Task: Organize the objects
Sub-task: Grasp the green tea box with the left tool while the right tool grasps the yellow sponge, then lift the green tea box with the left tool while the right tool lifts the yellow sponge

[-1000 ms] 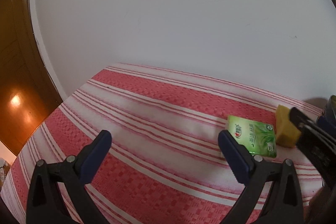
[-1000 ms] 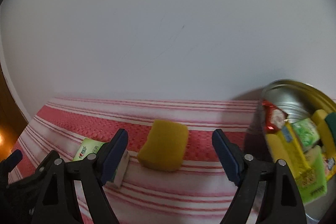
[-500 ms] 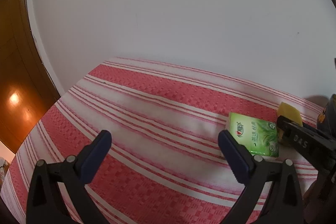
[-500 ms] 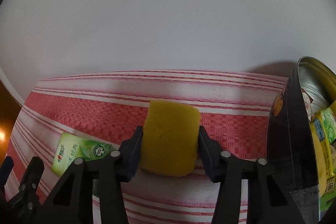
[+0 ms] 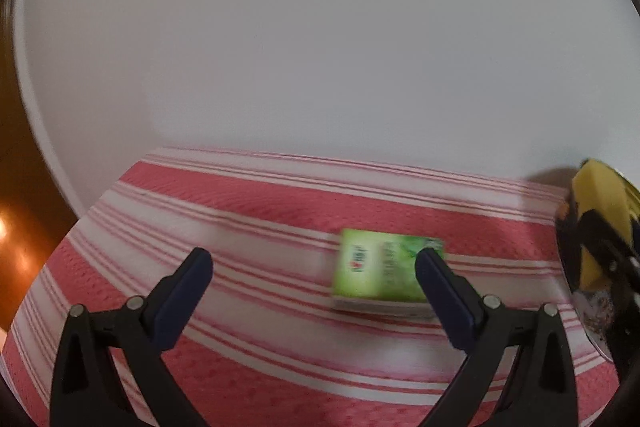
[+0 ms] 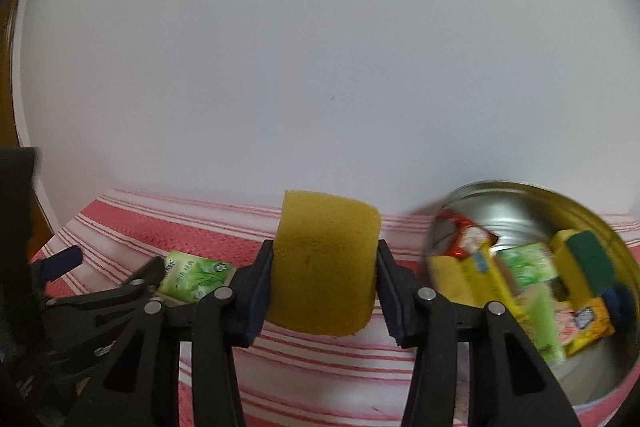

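My right gripper [image 6: 324,251] is shut on a yellow sponge [image 6: 324,267], pads pressed into both its sides, and holds it off the striped cloth. In the left wrist view the yellow sponge [image 5: 596,195] shows at the far right, beside the tin. A green tea box [image 5: 380,271] lies flat on the cloth just ahead of my left gripper [image 5: 312,259], close to its right finger. That gripper is open with nothing between its pads. The right wrist view also shows the green box [image 6: 196,277], to the left of the sponge behind the left gripper [image 6: 108,263].
A round metal tin [image 6: 500,185] stands at the right with several packets and a green-topped sponge inside. A red and white striped cloth [image 5: 240,211] covers the table, which meets a white wall [image 5: 320,47]. A wooden door [image 5: 16,195] is at the left.
My right gripper closed on the yellow sponge, lifted it and carried it right toward the tin. My left gripper swung right, so the green box now sits nearer its middle.
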Demonstrator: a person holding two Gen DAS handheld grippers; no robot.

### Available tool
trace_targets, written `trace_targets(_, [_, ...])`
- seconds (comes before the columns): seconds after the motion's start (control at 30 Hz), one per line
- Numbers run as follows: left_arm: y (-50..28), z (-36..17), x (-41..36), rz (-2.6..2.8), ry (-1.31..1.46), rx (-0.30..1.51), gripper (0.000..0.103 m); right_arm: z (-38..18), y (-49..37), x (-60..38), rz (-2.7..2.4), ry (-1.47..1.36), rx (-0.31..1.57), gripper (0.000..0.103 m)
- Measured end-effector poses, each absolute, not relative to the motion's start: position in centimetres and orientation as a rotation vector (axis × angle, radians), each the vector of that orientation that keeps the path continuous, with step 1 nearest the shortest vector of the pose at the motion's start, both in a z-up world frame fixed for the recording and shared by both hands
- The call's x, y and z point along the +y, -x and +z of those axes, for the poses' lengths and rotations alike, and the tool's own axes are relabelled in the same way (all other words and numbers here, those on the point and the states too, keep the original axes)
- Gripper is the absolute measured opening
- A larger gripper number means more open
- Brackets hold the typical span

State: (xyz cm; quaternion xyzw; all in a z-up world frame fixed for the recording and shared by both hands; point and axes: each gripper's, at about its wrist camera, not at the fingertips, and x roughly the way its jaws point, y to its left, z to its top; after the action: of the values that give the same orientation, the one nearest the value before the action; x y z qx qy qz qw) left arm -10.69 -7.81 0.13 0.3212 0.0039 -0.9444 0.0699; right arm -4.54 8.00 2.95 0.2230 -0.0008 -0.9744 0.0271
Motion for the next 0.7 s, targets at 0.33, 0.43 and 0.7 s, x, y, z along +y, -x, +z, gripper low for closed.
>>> trace_targets(0.33, [14.8,-1.8,-4.1,-2.786,-1.209,-0.075,0.095,2.8,4.3,10.4,-3.004,-0.733,-0.058,0.050])
trace_targets(0.43, [15.8,-2.6,-4.0,-2.746,-1.293,-0.095,0.082,2.6,4.5,10.0,-2.998,-0.737,-0.048,0.050])
trace_targets(0.7, [16.0,-2.6,-4.9,-2.765,-1.332,-0.010,0.072,2.7,4.3,9.6,-3.008,-0.713,-0.039,0.050])
